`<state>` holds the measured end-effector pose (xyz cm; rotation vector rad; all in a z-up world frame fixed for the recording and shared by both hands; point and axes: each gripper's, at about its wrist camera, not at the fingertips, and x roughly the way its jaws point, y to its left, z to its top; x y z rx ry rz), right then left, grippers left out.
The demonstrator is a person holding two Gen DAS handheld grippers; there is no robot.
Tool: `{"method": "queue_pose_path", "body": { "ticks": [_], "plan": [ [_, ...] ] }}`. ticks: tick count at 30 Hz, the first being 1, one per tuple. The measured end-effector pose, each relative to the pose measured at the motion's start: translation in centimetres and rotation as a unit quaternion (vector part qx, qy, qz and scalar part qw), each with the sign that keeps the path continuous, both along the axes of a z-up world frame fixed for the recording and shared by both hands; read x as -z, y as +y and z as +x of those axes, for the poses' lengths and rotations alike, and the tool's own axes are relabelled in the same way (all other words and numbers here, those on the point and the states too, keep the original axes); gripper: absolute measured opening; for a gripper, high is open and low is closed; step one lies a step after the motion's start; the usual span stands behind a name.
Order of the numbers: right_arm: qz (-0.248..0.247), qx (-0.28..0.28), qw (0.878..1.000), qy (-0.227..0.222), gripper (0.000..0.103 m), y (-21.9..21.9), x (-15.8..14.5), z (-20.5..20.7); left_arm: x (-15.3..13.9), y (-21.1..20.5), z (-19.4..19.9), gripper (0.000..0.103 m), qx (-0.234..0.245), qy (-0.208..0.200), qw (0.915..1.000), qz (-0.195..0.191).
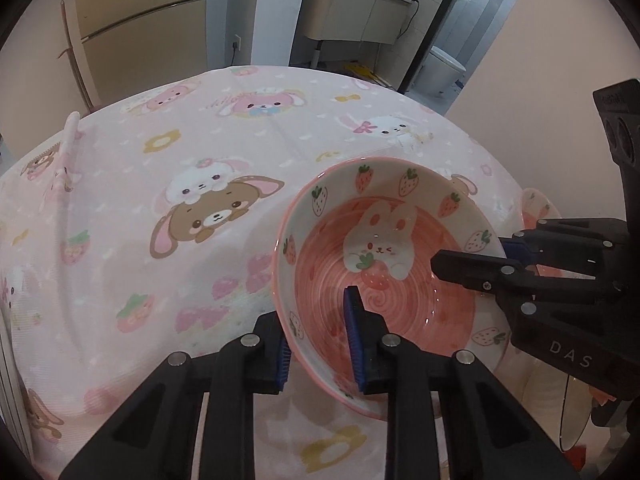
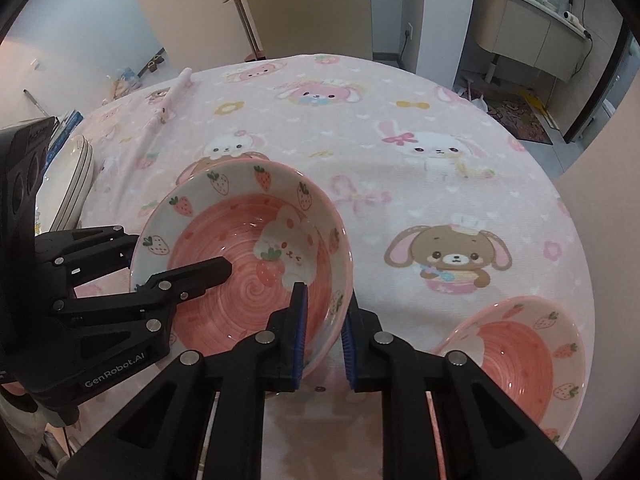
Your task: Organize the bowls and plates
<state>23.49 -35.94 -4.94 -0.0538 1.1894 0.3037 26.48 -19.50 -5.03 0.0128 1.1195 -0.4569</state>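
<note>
A pink bowl [image 1: 384, 216] [image 2: 240, 248] with a rabbit and strawberries painted inside sits on the pink cartoon tablecloth [image 1: 160, 200] [image 2: 400, 200]. My left gripper [image 1: 316, 332] is shut on its near rim, with one blue pad inside the bowl and one outside. The right wrist view shows that left gripper [image 2: 180, 254] at the bowl's left side. My right gripper [image 2: 324, 312] is shut on the opposite rim, which runs between its blue pads. It enters the left wrist view from the right [image 1: 472, 252].
A second pink strawberry bowl [image 2: 516, 360] [image 1: 536, 208] stands close by on the right side of the table. A stack of white plates [image 2: 76, 176] sits at the table's left edge. Beyond the table are a cabinet and a washbasin unit.
</note>
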Motion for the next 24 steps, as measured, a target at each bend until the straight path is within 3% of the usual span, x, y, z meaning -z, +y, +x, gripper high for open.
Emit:
{"method": "queue_pose_path", "body": {
  "ticks": [1,4,13,16,24],
  "plan": [
    [0.0,0.004,1.0,0.0,0.013,0.1,-0.1,0.0,-0.1,0.2,-0.1,0.017,-0.006,-0.001,1.0,0.002],
    [0.0,0.007,1.0,-0.01,0.011,0.4,-0.7,-0.5,-0.2,0.6,-0.3,0.015,-0.006,0.005,0.9999,0.009],
    [0.019,-0.006,1.0,-0.023,0.01,2.3,-3.7,-2.6,-3.0,3.2,-2.7,0.015,-0.015,-0.004,0.9999,-0.003],
    [0.017,-0.014,1.0,-0.017,0.01,3.4,-4.4,-3.8,-3.9,4.0,-4.2,0.015,-0.01,-0.02,0.9997,0.012],
    [0.018,-0.041,0.999,-0.001,0.01,6.1,-3.6,-6.2,-4.1,6.9,-6.8,0.015,-0.023,-0.023,0.9993,0.019]
  ]
}}
